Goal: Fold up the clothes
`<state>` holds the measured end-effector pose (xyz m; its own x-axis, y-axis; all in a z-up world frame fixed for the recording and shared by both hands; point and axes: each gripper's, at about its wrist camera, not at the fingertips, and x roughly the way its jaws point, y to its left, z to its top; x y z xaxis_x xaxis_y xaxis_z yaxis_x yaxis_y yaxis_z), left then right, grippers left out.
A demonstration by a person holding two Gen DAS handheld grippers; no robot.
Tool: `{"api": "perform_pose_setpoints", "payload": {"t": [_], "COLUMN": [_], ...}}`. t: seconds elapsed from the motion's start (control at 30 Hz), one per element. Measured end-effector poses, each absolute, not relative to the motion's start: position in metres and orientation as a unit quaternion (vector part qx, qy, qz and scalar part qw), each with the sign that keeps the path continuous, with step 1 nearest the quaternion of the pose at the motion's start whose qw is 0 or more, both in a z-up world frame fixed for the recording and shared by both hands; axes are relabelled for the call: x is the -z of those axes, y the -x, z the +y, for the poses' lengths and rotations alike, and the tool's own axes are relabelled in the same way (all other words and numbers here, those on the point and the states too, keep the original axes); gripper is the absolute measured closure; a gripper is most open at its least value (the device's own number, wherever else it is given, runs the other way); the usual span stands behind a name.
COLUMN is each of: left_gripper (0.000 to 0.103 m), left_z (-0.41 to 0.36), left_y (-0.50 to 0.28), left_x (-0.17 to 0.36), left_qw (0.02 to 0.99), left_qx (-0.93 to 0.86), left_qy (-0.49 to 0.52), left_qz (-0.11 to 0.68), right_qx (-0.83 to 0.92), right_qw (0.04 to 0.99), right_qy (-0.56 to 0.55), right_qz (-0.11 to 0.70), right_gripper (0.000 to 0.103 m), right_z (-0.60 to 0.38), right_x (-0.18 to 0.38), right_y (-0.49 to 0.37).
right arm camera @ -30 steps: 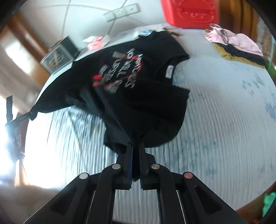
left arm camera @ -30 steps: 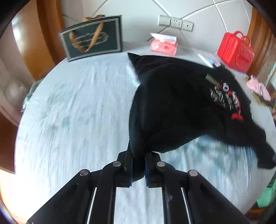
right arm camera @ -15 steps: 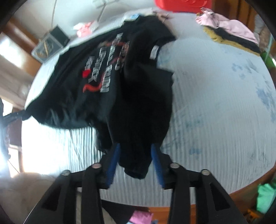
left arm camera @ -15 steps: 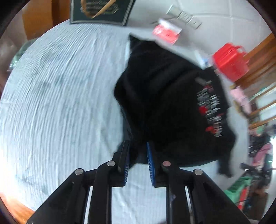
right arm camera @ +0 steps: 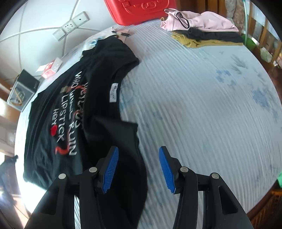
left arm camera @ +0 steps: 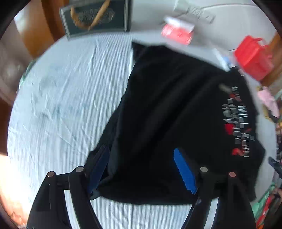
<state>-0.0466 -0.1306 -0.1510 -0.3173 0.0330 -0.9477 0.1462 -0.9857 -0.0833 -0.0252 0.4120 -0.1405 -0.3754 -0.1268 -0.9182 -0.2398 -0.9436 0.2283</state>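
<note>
Two grippers let go of a black T-shirt (right arm camera: 98, 98) on the bed (right arm camera: 202, 109).
My left gripper (left arm camera: 141, 170) is opening wide over the folded hem; my right gripper (right arm camera: 137, 170) stands half open, cloth loose between its pads, so the fold can settle flat.

Daylight fills both views, bright and soft, with no hard shadows on the sheet (right arm camera: 202, 109). In the right wrist view, strong glare burns out the lower left edge, beside the gripper (right arm camera: 139, 167), so light seems to come from that side. In the left wrist view a warm overexposed patch sits at the lower left edge. That view is blurred by motion: the bag (left arm camera: 97, 15) and the red box (left arm camera: 253, 56) beyond the gripper (left arm camera: 141, 170) are smeared. The black shirt (left arm camera: 167, 114) shows almost no detail. Fisheye distortion bends everything near the dark round borders.
</note>
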Motion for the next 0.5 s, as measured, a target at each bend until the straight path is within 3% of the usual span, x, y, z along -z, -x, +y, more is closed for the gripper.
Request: {"api": "perform_pose_setpoints", "payload": {"t": [0.13, 0.2, 0.27, 0.33, 0.37, 0.5], "left_gripper": [0.027, 0.027, 0.026, 0.023, 0.02, 0.008], "left_z": [-0.123, -0.118, -0.115, -0.113, -0.112, -0.109], "left_y": [0.048, 0.045, 0.041, 0.036, 0.033, 0.025], "left_x": [0.186, 0.198, 0.204, 0.206, 0.206, 0.209], "left_qw": [0.054, 0.058, 0.057, 0.056, 0.056, 0.054], "left_qx": [0.793, 0.788, 0.788, 0.792, 0.793, 0.797], "left_qy": [-0.602, -0.61, -0.611, -0.605, -0.604, -0.6], "left_qz": [0.075, 0.065, 0.056, 0.055, 0.057, 0.055], "right_qx": [-0.806, -0.801, -0.796, -0.793, -0.796, -0.815], "right_qw": [0.043, 0.036, 0.035, 0.024, 0.02, 0.122], "right_qy": [0.565, 0.569, 0.574, 0.579, 0.578, 0.551], "right_qz": [0.173, 0.184, 0.191, 0.188, 0.179, 0.129], "right_gripper": [0.055, 0.047, 0.047, 0.088, 0.095, 0.096], "right_z": [0.413, 0.411, 0.408, 0.402, 0.398, 0.422], "right_x": [0.155, 0.164, 0.173, 0.18, 0.178, 0.16], "right_y": [0.04, 0.047, 0.052, 0.055, 0.054, 0.03]}}
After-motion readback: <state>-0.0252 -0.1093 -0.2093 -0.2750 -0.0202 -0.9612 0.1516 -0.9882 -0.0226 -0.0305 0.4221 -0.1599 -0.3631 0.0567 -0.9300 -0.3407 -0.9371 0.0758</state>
